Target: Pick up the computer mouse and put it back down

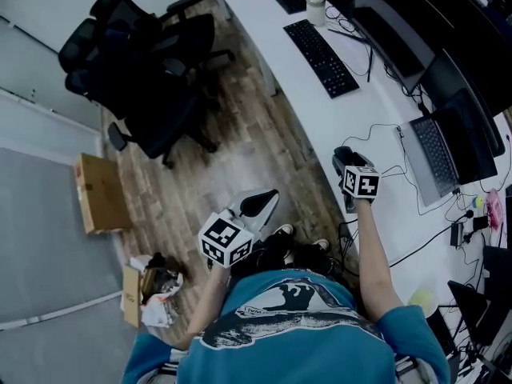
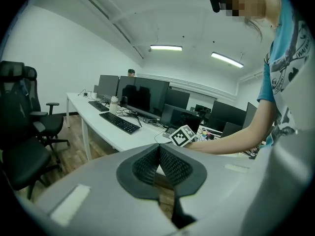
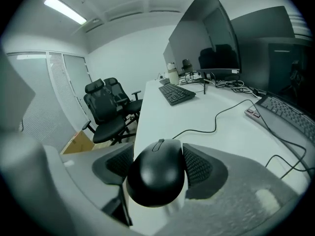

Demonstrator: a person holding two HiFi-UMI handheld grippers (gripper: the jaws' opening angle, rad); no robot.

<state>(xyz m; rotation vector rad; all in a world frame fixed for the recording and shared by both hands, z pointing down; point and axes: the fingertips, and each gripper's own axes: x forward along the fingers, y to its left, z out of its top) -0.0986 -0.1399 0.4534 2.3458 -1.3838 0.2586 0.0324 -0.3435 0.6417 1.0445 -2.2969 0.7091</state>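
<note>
A black wired computer mouse (image 3: pixel 156 173) sits between the pads of my right gripper (image 3: pixel 157 165), which press on both its sides. Its cable (image 3: pixel 216 120) trails away over the white desk (image 3: pixel 162 117). In the head view my right gripper (image 1: pixel 346 165) is at the near edge of the desk (image 1: pixel 320 126), and the mouse is mostly hidden under it. I cannot tell whether the mouse rests on the desk. My left gripper (image 2: pixel 158 163) is shut with nothing in it, its pads meeting. It hangs over the wooden floor (image 1: pixel 260 204), left of the desk.
A black keyboard (image 1: pixel 322 57), a bottle (image 1: pixel 317 5), monitors and a laptop (image 1: pixel 448 150) with cables stand further along the desk. Black office chairs (image 1: pixel 144 62) stand on the floor to the left. A cardboard box (image 1: pixel 100 192) lies by the wall.
</note>
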